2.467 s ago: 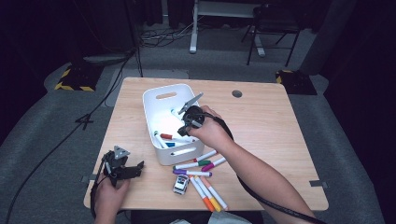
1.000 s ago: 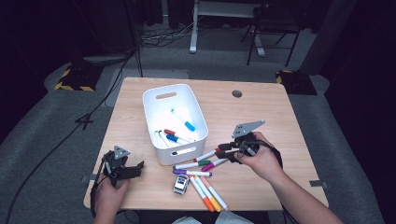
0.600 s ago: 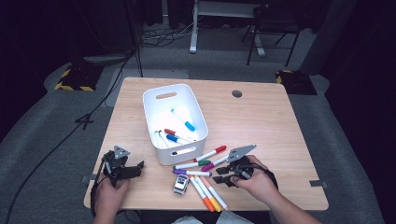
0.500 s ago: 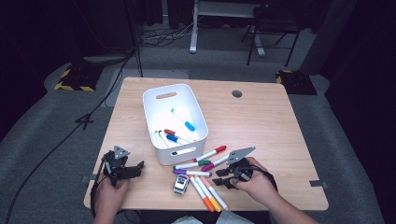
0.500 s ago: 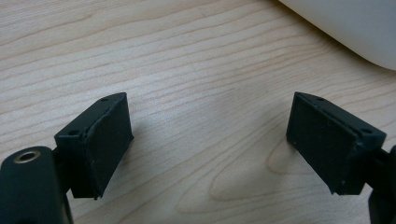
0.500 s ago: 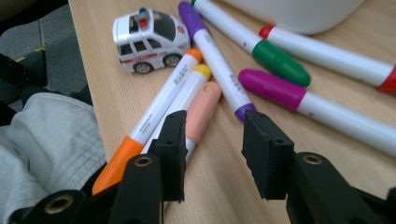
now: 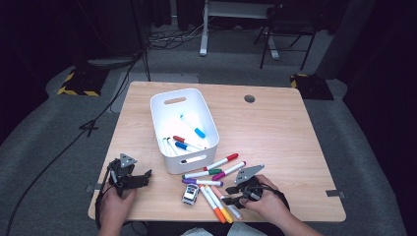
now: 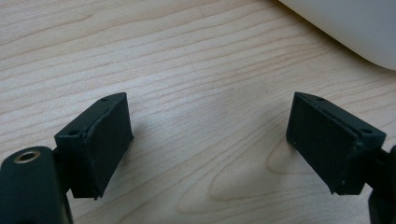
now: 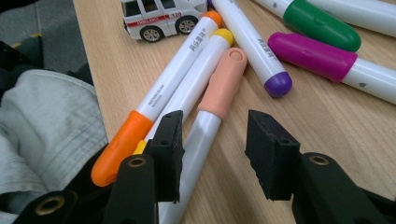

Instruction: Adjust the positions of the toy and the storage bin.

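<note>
Several markers lie on the table in front of a white bin (image 7: 166, 114), which holds a few more markers (image 7: 193, 126). My right gripper (image 7: 233, 197) is low at the table's front edge, its jaws on either side of the peach-capped marker (image 9: 224, 84). In the right gripper view (image 9: 217, 154) the jaws have just been opening, and the marker's white barrel lies between them, close to one pad and not pressed. Orange (image 9: 163, 98) and yellow (image 9: 198, 86) markers lie beside it. My left gripper (image 8: 208, 144) rests open over bare wood at the front left (image 7: 137, 178).
A small toy ambulance (image 7: 191, 194) stands beside the markers, near the front edge. Green (image 9: 322, 21), magenta (image 9: 310, 58) and purple (image 9: 275, 81) capped markers lie just past the right gripper. The bin's wall (image 8: 355, 28) is near the left gripper. A grommet hole (image 7: 249, 99) is at the back.
The right hand left the bin, crossed to the table's front edge and came down over the markers. The left hand stayed where it was.
</note>
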